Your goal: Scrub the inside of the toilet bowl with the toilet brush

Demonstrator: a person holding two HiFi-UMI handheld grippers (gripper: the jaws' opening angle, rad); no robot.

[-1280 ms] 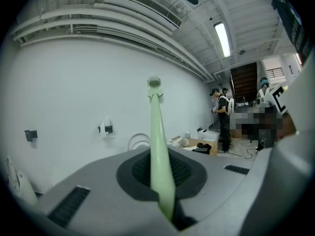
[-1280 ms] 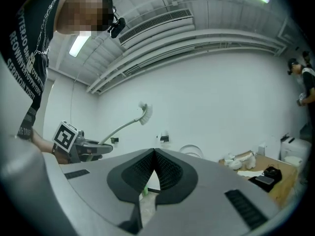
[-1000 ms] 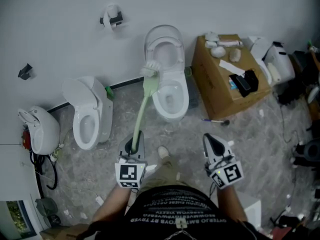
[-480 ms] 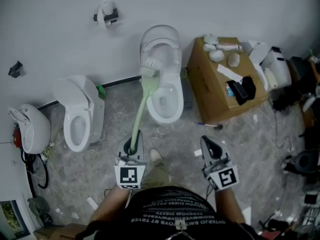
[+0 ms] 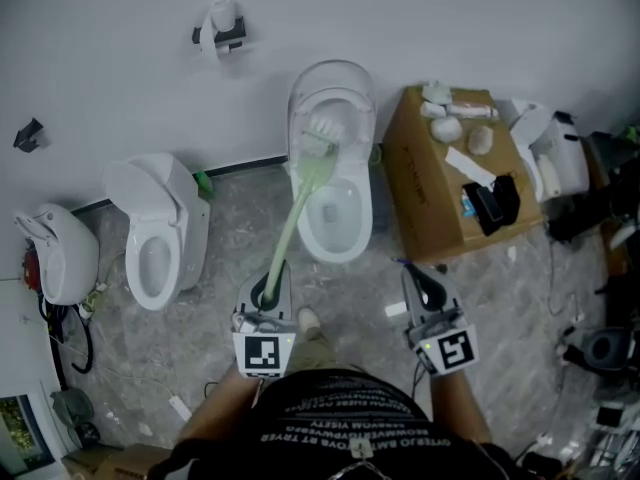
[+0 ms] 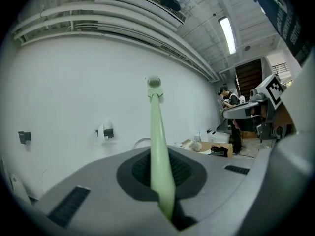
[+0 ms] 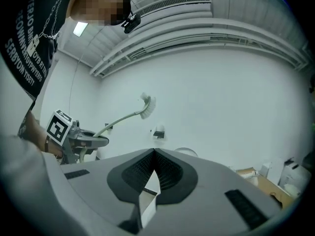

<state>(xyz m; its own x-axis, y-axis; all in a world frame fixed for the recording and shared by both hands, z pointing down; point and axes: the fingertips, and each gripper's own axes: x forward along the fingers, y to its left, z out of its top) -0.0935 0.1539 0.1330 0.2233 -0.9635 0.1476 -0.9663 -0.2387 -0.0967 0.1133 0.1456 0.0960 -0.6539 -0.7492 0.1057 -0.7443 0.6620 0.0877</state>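
One brush raised, bowl not yet scrubbed

My left gripper (image 5: 270, 280), lower centre-left, is clamped on the handle end of the green toilet brush (image 5: 300, 198), for reach. Its head hovers by the upper rim of the middle toilet bowl (image 5: 352, 243), seemingly not touching the inside. My right gripper (image 5: 413, 276), lower right, is closed and empty, held clear.

Glossy white toilet bowl (image 5: 362, 230), smooth green plastic toilet brush (image 5: 292, 218) (bristly head), matt cardboard box (image 5: 425, 203)

The left gripper (image 6: 161, 173) is clamped on the pale green handle of the toilet brush (image 6: 156, 122), which rises before the white wall (image 6: 74, 92), its head topmost.
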